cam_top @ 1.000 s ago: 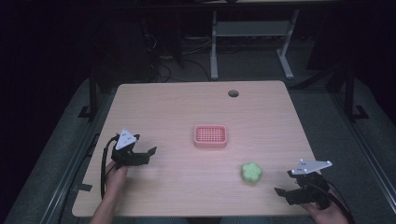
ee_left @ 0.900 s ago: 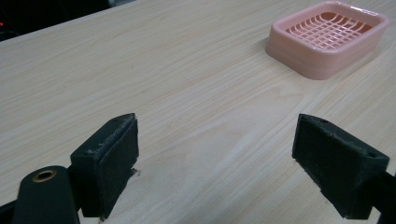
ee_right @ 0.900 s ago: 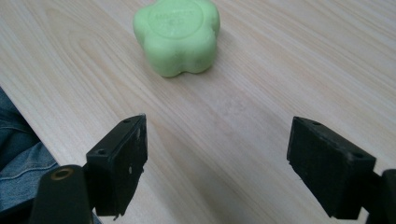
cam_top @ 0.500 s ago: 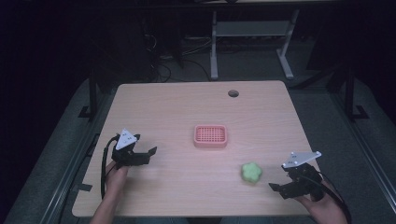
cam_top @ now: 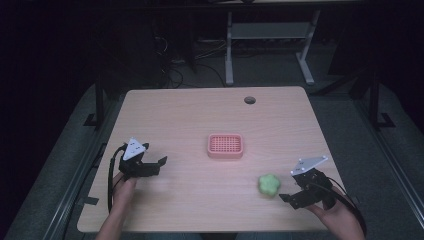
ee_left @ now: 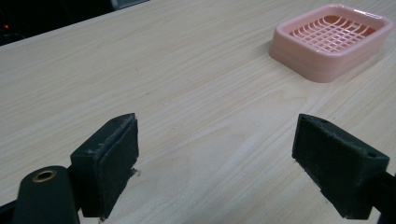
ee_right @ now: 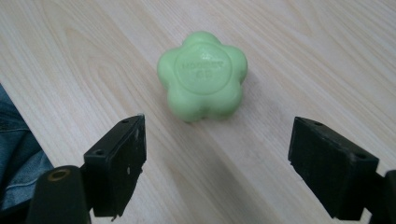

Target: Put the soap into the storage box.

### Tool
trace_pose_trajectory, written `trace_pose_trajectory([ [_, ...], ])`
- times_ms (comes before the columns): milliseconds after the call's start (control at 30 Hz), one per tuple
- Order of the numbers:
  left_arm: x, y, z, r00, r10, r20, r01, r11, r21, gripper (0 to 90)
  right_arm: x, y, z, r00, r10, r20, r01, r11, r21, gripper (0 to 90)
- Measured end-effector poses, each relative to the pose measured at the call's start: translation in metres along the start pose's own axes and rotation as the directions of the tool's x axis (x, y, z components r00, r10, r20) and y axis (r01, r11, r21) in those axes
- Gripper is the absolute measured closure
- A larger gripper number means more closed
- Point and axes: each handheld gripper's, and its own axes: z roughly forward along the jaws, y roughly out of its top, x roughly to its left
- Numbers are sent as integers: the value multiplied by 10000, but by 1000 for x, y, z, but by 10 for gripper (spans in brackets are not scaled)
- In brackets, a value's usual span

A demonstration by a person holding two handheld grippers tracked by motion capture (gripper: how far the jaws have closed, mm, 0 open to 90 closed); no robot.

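Wooden table [ee_right: 303, 56], green soap [ee_right: 202, 75] just ahead of right gripper [ee_right: 217, 163] spread jaws

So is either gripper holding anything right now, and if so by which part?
Nothing is held. The right gripper has its jaws open, with the green flower-shaped soap lying on the table ahead of them, untouched. The left gripper is open over bare wood.

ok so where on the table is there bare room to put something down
Most of the table is bare: the whole far strip between the pink soap dish and the round hole, and the middle between the left gripper and the dish. Tightest is between the green soap and the right gripper.
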Motion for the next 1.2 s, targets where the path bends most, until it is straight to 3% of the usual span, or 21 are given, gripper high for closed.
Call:
trace_pose_trajectory([
  [333, 2, 0, -1, 10000, -43, -19, 43, 10000, 19, 144, 4, 17, 11, 9990, -387, -242, 399, 9980, 483, 183],
  [733, 2, 0, -1, 10000, -71, -17, 71, 10000, -29, 143, 7, 43, 25, 9924, -1210, -243, 1231, 9844, 1254, 181],
  [1200, 3, 0, -2, 10000, -71, -20, 71, 10000, -51, 143, 4, 53, 38, 9886, -1416, -505, 1483, 9734, 1748, 167],
])
